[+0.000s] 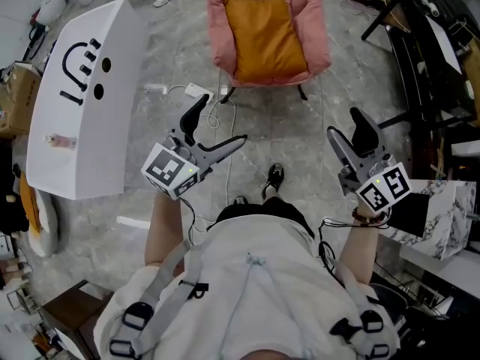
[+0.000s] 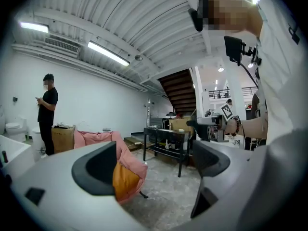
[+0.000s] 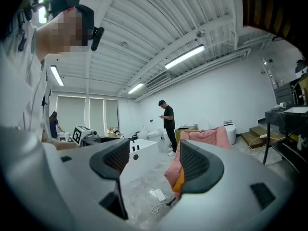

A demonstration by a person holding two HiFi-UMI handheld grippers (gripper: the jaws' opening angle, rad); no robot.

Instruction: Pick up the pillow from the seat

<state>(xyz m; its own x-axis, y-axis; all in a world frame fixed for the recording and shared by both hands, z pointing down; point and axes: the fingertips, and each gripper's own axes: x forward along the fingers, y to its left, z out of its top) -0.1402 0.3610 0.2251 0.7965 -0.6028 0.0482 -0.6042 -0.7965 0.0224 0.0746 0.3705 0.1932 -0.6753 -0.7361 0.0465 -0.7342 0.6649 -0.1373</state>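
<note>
- Left gripper (image 1: 223, 120) up first: fingers released, spread wide, nothing but air between them.
- Right gripper (image 1: 345, 124), same story: fingers (image 3: 199, 165) released and empty.
- Straight ahead of both, well apart from the fingertips, the orange pillow (image 1: 264, 40) lies on the seat of the pink chair (image 1: 219, 28).
- Down on the floor (image 1: 300, 148), between the left fingers and the chair, sits a white power adapter (image 1: 196, 91) with its cable.
- Off to the left of the left fingers stands a white unit (image 1: 82, 126) marked with a black smiley.
- Far beyond the right fingers, a person in black (image 3: 168, 121) is standing.
</note>
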